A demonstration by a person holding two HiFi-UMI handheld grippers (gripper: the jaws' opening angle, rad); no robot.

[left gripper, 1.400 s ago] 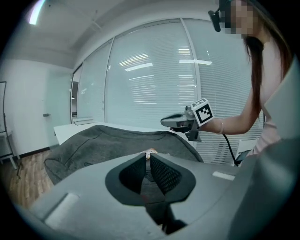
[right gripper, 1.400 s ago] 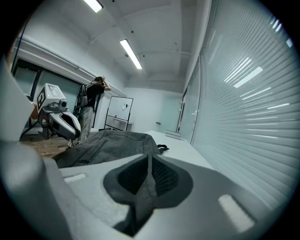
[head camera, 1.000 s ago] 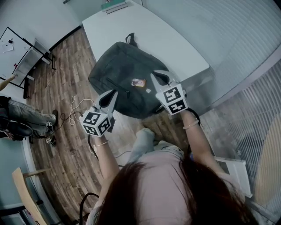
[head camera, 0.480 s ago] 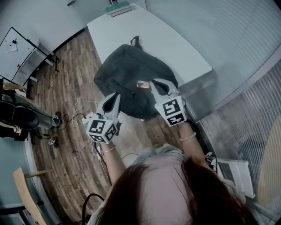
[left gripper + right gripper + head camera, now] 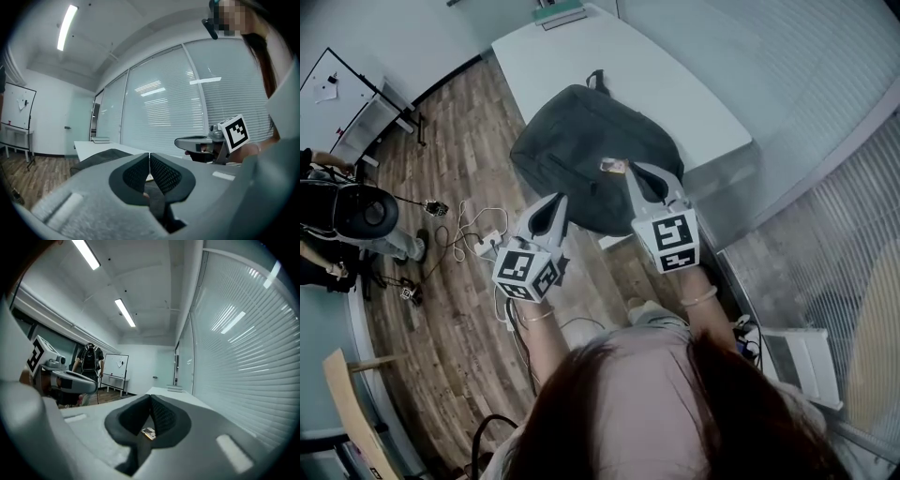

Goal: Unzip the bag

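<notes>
A dark grey backpack (image 5: pixel 592 150) lies flat on the near end of a white table (image 5: pixel 675 94), with a small tag (image 5: pixel 612 166) on its near side. In the head view my left gripper (image 5: pixel 557 201) hovers over the bag's near left edge, jaws shut with nothing between them. My right gripper (image 5: pixel 639 170) is shut too, its tips just right of the tag and above the bag. The left gripper view shows the closed left gripper (image 5: pixel 149 155) with the backpack (image 5: pixel 98 159) low behind it. The right gripper view shows my right gripper (image 5: pixel 150 397) shut and empty, with the tag (image 5: pixel 148 433) below it.
A book (image 5: pixel 559 13) lies at the table's far end. Cables and a power strip (image 5: pixel 487 246) trail on the wooden floor at left. A person (image 5: pixel 347 211) stands at far left near a whiteboard (image 5: pixel 333 89). Glass walls with blinds (image 5: pixel 825 112) run along the right.
Both grippers have risen and moved forward toward the bag, still shut. The person at left has shifted position.
</notes>
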